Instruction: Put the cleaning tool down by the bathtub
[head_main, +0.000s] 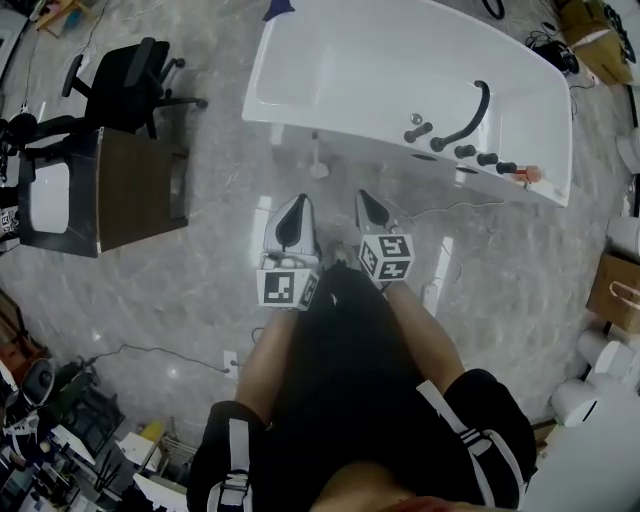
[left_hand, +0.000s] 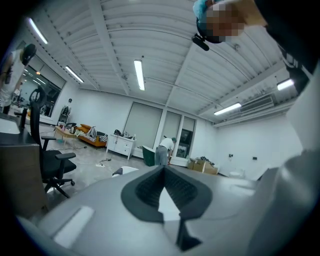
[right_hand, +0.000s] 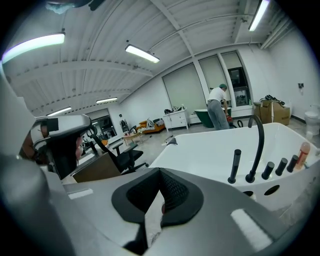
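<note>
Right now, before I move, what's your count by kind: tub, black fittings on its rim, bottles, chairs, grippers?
Bathtub: 1
Black fittings on its rim: 5
Pinkish bottle: 1
Office chair: 1
Grippers: 2, left gripper and right gripper
Total: 10

Grey marble floor, black office chair — ceiling strip lights

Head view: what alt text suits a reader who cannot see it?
Seen from above, a person holds a left tool and a right tool, both shut, over a grey floor before a white bathtub with a black faucet.
</note>
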